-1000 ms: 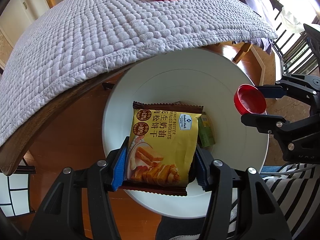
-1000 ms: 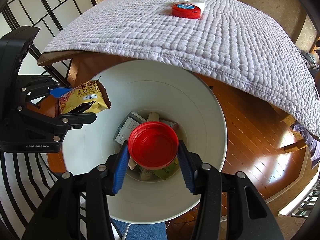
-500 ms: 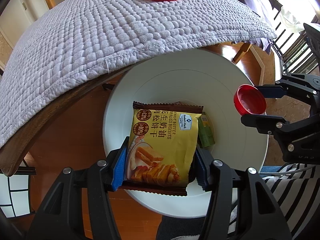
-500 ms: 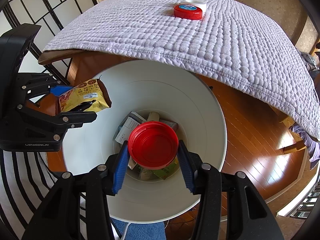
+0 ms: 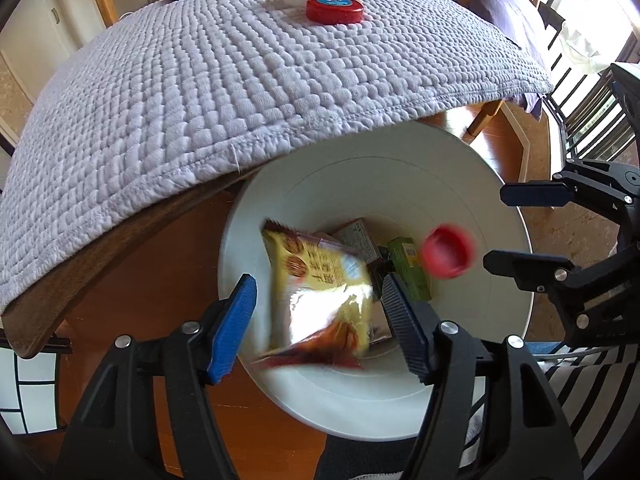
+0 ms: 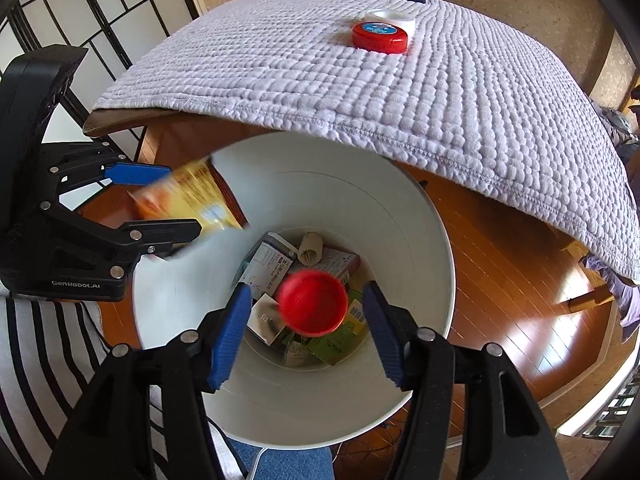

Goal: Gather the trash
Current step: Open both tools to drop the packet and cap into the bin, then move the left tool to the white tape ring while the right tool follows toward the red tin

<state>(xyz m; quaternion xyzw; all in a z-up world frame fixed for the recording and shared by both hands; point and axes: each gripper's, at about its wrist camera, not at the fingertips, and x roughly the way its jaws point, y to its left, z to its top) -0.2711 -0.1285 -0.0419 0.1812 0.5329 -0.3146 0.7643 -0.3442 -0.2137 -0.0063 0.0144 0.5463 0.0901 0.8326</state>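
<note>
Both grippers point down over the white bin, which stands on the wood floor partly under the table's quilt. The left gripper has its jaws opening – the yellow biscuit pack sits blurred and tilted between the blue pads, neither pad pressing on it, so it is loose above the bin's mouth. The right gripper has its jaws opening too, and the red cap, also blurred, hangs between its pads clear of both, over the bin's middle. In the left view that cap shows at about 3 o'clock from the pack, just inside the rim. On the bin's bottom lie small boxes and wrappers. On the quilt, at 12 o'clock and well apart from the bin, rest a red lid and a white ring touching behind it.
</note>
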